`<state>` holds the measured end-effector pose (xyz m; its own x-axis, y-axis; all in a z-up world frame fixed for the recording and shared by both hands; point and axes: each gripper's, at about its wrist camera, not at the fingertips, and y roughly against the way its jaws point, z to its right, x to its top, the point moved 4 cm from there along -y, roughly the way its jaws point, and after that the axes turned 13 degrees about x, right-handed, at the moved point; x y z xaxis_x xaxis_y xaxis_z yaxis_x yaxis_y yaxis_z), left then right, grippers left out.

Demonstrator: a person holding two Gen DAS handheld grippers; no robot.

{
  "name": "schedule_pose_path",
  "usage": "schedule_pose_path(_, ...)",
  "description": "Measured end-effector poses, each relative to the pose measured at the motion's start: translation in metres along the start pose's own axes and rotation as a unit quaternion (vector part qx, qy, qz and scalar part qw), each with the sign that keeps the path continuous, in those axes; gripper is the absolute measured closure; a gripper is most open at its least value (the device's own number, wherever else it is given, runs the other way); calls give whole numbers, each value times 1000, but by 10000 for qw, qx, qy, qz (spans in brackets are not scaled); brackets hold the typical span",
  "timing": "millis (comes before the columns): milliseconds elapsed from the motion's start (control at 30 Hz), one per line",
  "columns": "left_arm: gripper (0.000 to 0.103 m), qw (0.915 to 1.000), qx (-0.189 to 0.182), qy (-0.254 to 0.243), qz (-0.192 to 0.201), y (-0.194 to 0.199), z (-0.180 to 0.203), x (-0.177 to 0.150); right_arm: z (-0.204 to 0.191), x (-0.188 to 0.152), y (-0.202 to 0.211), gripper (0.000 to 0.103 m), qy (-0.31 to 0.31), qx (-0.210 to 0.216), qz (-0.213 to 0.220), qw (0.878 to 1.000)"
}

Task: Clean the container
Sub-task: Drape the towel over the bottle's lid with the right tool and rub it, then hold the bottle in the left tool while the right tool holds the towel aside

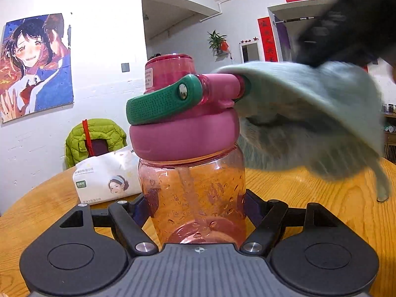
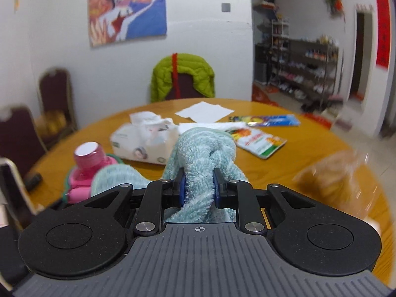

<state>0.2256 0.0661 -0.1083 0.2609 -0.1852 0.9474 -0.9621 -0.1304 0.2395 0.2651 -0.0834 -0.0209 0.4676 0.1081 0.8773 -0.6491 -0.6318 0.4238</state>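
Each tool (image 2: 198, 185) has black linkage arms, silver screws, blue pads, ribbed grey base

I am working in a lived-in home, in its dining or living room. A round wooden desk (image 2: 309, 148) fills the middle of the right wrist view, with padded dining chairs (image 2: 53, 94) at the left and a green puffer jacket (image 2: 183, 74) hung over another chair behind it. An anime poster (image 2: 127, 7) hangs on the white wall at upper centre. At the right stands a shoe rack (image 2: 309, 69) full of shoes, and red paper couplets (image 2: 382, 27) frame a doorway. A potted plant (image 1: 217, 40) hangs on the wall. A tissue pack (image 2: 143, 146) and snack packets (image 2: 262, 142) lie on the desk.
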Motion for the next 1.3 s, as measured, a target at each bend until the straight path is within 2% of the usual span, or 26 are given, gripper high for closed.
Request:
schedule_pose_path(67,30,9999,-31,70,-67,-3,-4,1,9,-18,11,81,-393,275,156,9987)
schedule_pose_path(133,29,9997,-66,148,-163,-6,-7,3,19,-40,9,81,-612,363,91,9974)
schedule_pose_path(200,29,9996,-64,162,-200,-7,-8,5,26,-61,2,80,-592,127,-103,9981)
schedule_pose_path(333,29,9997,-32,118,-202,-8,-6,8,37,-89,-9,80,-145,-777,-358,9962)
schedule_pose_path(467,25,9997,-47,186,-170,2,-1,7,30,-101,-16,80,-133,-623,-348,9974)
schedule_pose_path(567,22,9997,-43,216,-79,21,13,-1,26,-107,-19,80,-583,77,-288,9979)
schedule_pose_path(633,20,9996,-72,261,-70,22,14,-1,24,-115,-25,79,-748,345,-352,9960)
schedule_pose_path(733,21,9995,-78,288,-143,22,17,1,22,-125,-35,78,-789,343,-474,9952)
schedule_pose_path(800,28,9989,-39,384,-265,17,16,6,25,-127,-39,77,-764,333,-474,9954)
schedule_pose_path(833,32,9984,-38,460,-337,15,15,8,25,-127,-39,77,-770,338,-482,9953)
schedule_pose_path(933,32,9939,-143,907,-613,8,8,14,27,-128,-43,75,-766,322,-525,9952)
schedule_pose_path(1000,32,9883,-168,1362,-671,5,-2,12,28,-129,-46,71,-724,306,-564,9953)
schedule_pose_path(1100,32,9724,-502,2190,-627,4,-25,1,22,-131,-46,69,-547,240,-603,9964)
schedule_pose_path(1200,32,9501,-750,2950,-683,5,-48,-12,21,-131,-50,70,-370,118,-586,9975)
schedule_pose_path(1300,32,9251,-804,3623,-799,2,-65,-25,20,-129,-55,74,-275,18,-576,9980)
